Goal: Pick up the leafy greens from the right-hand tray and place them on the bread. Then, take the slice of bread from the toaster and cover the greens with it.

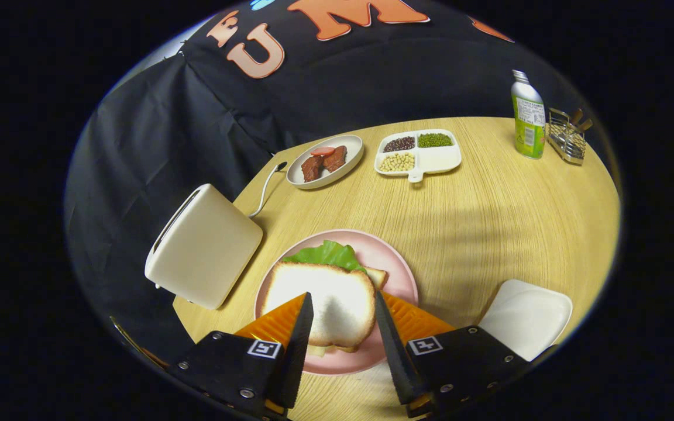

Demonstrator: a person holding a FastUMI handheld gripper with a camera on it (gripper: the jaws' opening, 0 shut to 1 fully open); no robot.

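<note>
The hand-held gripper (343,307) is hovering over the pink plate (398,275) with its fingers standing apart, gripping nothing. The top slice of bread (328,304) is lying between and just ahead of the fingers, covering the leafy greens (326,255) (their edge is protruding at the far side). The toaster (205,245) is sitting just left of the plate on the worktop (489,210); the white tray (527,316) is resting to the right.

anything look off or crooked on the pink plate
The top bread slice sits askew on the pink plate: greens and a lower slice's corner poke out beyond it. The gripper fingers are open around it.
</note>
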